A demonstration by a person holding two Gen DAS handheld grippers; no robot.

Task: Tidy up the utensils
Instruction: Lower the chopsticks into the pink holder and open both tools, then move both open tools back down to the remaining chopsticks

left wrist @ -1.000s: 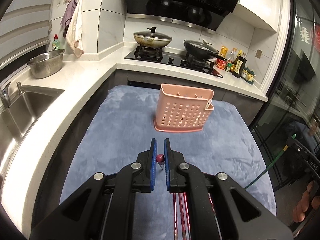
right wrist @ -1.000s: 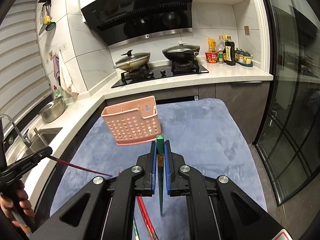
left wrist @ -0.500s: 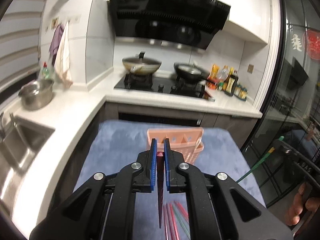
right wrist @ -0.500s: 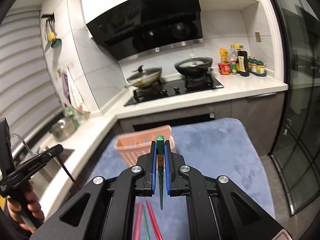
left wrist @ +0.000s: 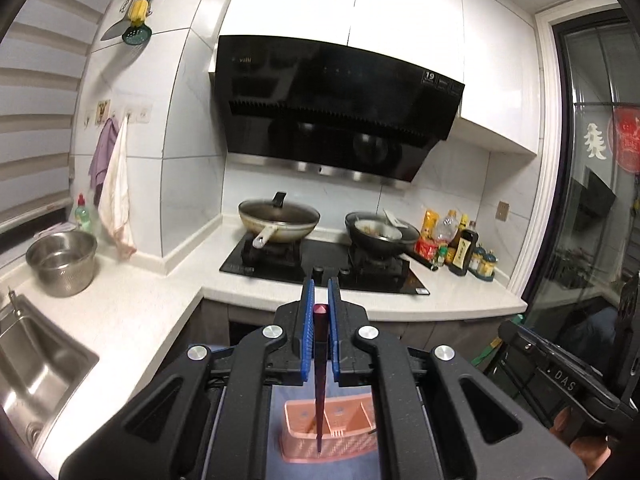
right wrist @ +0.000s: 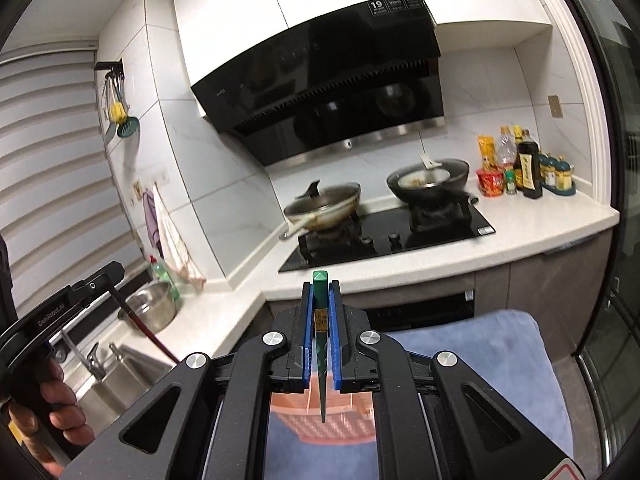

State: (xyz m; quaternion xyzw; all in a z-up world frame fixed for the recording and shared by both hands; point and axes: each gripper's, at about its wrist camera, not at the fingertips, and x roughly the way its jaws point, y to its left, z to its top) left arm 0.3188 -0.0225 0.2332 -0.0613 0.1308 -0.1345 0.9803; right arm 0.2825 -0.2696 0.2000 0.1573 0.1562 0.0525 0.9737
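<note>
Range hood [left wrist: 336,116]: black, angled, mounted on the far wall above the hob, under white cabinets.
Worktop [left wrist: 132,312]: white, L-shaped, run along the left and far sides.
Blue cloth [right wrist: 492,364]: spread over the near surface, seen at the right of the right wrist view.
Sink [left wrist: 28,364]: steel, set into the worktop at the left.
Hob [left wrist: 324,266]: black glass, loaded with a lidded pan [left wrist: 279,220] at the left and a dark wok [left wrist: 378,230] at the right.
Steel bowl [left wrist: 62,258]: stood on the worktop beyond the sink.
Pink basket [left wrist: 340,434]: perforated, divided into compartments, placed on the blue cloth, seen low between the arms of each gripper.
Bottles [left wrist: 460,246]: grouped on the worktop right of the hob.
Left gripper [left wrist: 320,328]: blue pads clenched on a dark red chopstick.
Dark red chopstick [left wrist: 319,392]: held near its top end, hung tip down above the pink basket; contact with the basket cannot be told.
Right gripper [right wrist: 320,332]: blue pads clenched on a green chopstick.
Green chopstick [right wrist: 321,344]: gripped near its square top, tip pointed down over the pink basket.
</note>
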